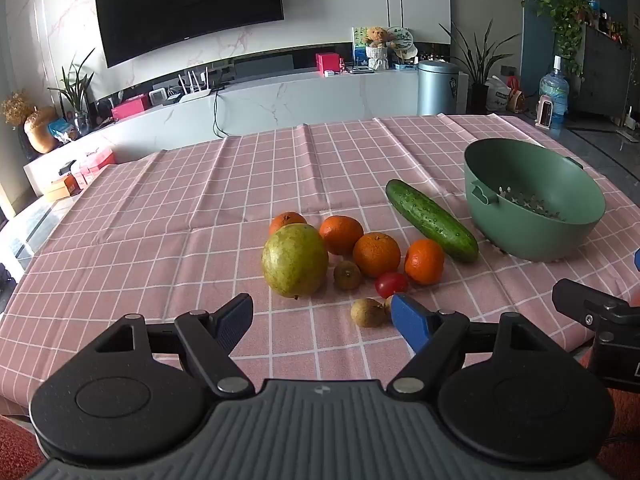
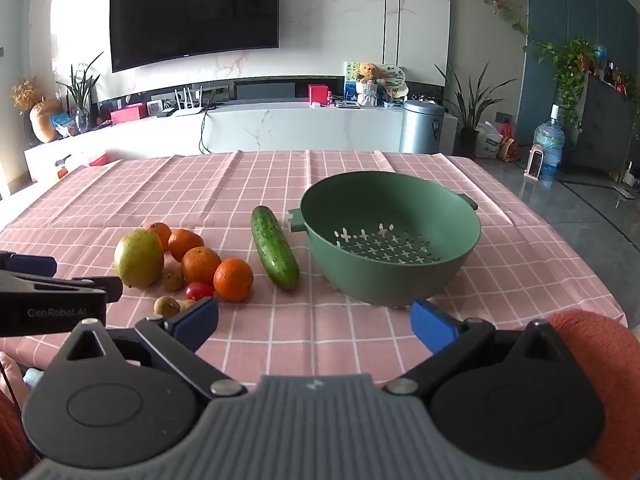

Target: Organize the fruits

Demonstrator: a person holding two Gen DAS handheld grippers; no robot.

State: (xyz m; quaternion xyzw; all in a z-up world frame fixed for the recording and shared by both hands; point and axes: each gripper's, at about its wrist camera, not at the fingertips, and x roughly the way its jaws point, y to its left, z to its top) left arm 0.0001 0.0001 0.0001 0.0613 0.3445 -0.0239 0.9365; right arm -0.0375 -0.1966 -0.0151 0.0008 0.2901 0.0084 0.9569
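Observation:
A pile of fruit lies on the pink checked tablecloth point(image 1: 160, 216): a big green pear point(image 1: 294, 260) point(image 2: 139, 258), several oranges point(image 1: 376, 254) point(image 2: 233, 279), a red tomato point(image 1: 391, 284) point(image 2: 199, 291), small brown longans point(image 1: 367, 312) point(image 2: 166, 306) and a cucumber point(image 1: 432, 220) point(image 2: 274, 253). An empty green colander bowl point(image 1: 532, 196) point(image 2: 390, 236) stands right of the cucumber. My left gripper point(image 1: 322, 316) is open, low before the pile, nothing between its fingers. Open and empty too, my right gripper point(image 2: 316, 322) hovers in front of the bowl and cucumber.
The table's near edge runs just under both grippers. Beyond the far edge stand a white TV console point(image 2: 280, 124), a wall TV point(image 2: 192, 12), a metal bin point(image 2: 422, 126), plants and a water bottle point(image 2: 548, 140). An orange sleeve point(image 2: 596, 360) shows at the right.

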